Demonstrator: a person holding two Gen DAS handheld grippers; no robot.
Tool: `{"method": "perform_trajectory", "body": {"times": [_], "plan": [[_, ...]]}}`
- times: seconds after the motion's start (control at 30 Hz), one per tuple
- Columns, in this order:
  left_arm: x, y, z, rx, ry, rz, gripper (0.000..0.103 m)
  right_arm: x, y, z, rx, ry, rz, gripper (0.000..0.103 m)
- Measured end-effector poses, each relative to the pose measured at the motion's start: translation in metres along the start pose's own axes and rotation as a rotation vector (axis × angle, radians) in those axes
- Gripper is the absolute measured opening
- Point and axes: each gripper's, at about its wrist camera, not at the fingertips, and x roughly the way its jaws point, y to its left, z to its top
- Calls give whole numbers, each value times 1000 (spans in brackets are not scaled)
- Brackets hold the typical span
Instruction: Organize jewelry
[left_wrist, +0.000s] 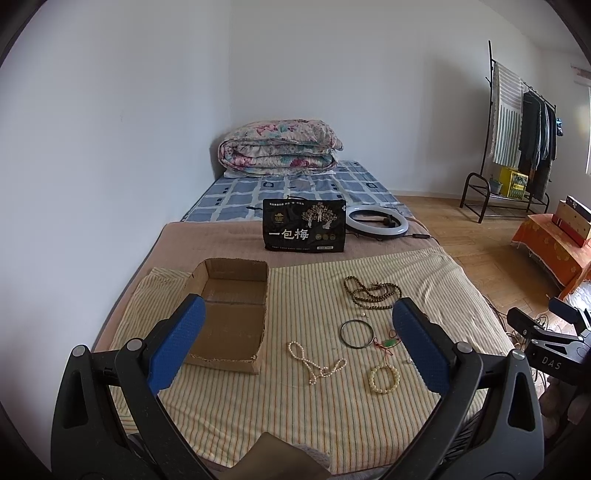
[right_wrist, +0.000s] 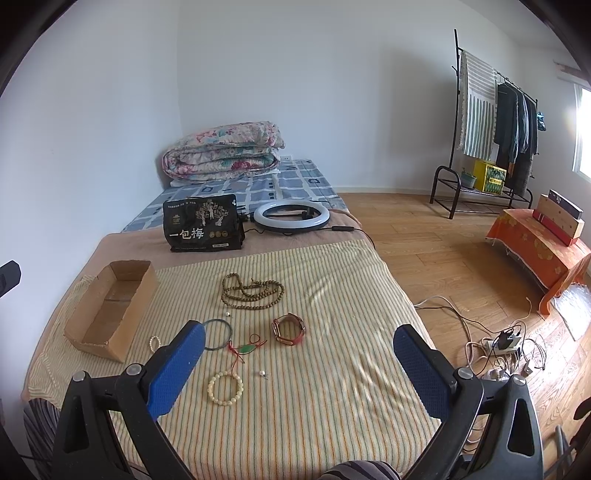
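On the striped cloth (left_wrist: 317, 406) lie a brown bead necklace (left_wrist: 371, 291), a dark bangle (left_wrist: 356, 333), a white pearl strand (left_wrist: 317, 363), a cream bead bracelet (left_wrist: 384, 379) and a green pendant on red cord (left_wrist: 388, 342). An open cardboard box (left_wrist: 229, 314) sits to their left. The right wrist view shows the same necklace (right_wrist: 251, 290), bangle (right_wrist: 218, 334), pendant (right_wrist: 245, 348), bracelet (right_wrist: 225, 384), a red watch (right_wrist: 289, 328) and the box (right_wrist: 110, 310). My left gripper (left_wrist: 295, 339) and right gripper (right_wrist: 299, 362) both hover open above the cloth, holding nothing.
A black snack bag (left_wrist: 304, 225) and a ring light (left_wrist: 376, 220) sit behind the cloth, with a folded quilt (left_wrist: 279, 146) at the bed's far end. A clothes rack (right_wrist: 491, 122), an orange-covered bench (right_wrist: 535, 243) and tangled cables (right_wrist: 506, 350) occupy the wooden floor on the right.
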Motion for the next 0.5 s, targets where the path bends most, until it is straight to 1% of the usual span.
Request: {"method": "perform_trajectory", "body": {"times": [0.17, 0.2, 0.3, 0.5], "plan": [[-1, -2, 9, 8, 5, 2, 103, 0, 2, -5, 5, 2, 3, 103], [-4, -3, 8, 10, 3, 1, 103, 1, 3, -6, 5, 4, 3, 103], [3, -3, 3, 9, 5, 1, 103, 4, 4, -11, 1, 18, 15, 103], [9, -5, -5, 12, -3, 10, 103, 6, 8, -18, -32, 13, 11, 103]]}}
